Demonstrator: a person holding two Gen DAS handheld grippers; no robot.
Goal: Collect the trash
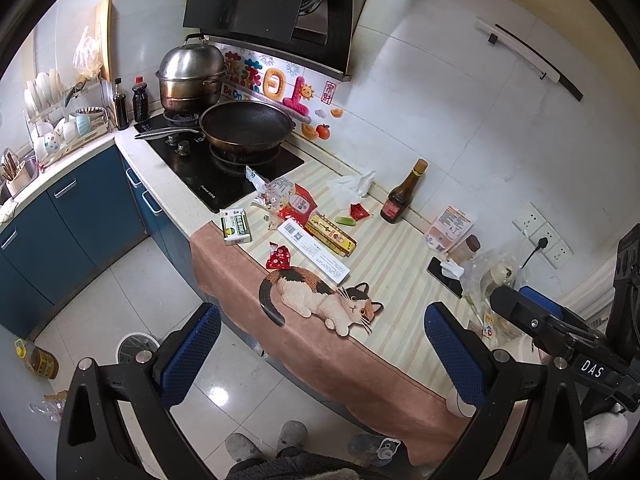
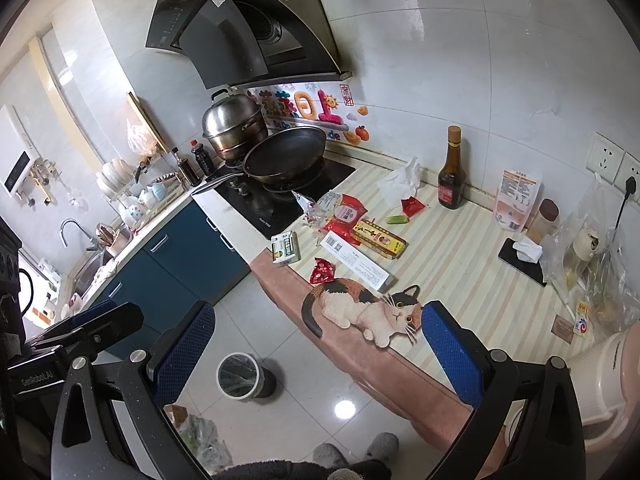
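The table (image 2: 460,248), under a striped cat-print cloth, carries the trash: a crumpled white tissue (image 2: 400,182) far, flat boxes (image 2: 356,260) and red wrappers (image 2: 322,272) toward the near edge. A lined bin (image 2: 237,376) stands on the floor, left. Both the left gripper (image 1: 320,360) and right gripper (image 2: 320,360) hang wide open, empty, short of the table. Judged: nothing is collected yet; next is reaching a near wrapper. Small print stays unreadable.

My count, counter and stove: two red wrappers (image 2: 322,271) (image 2: 413,205), three boxes (image 2: 285,249) (image 2: 355,261) (image 2: 378,238), one brown bottle (image 2: 450,176), one pan (image 2: 285,154), one steel pot (image 2: 234,126), one phone (image 2: 520,261). On the floor: one bin (image 2: 239,376).
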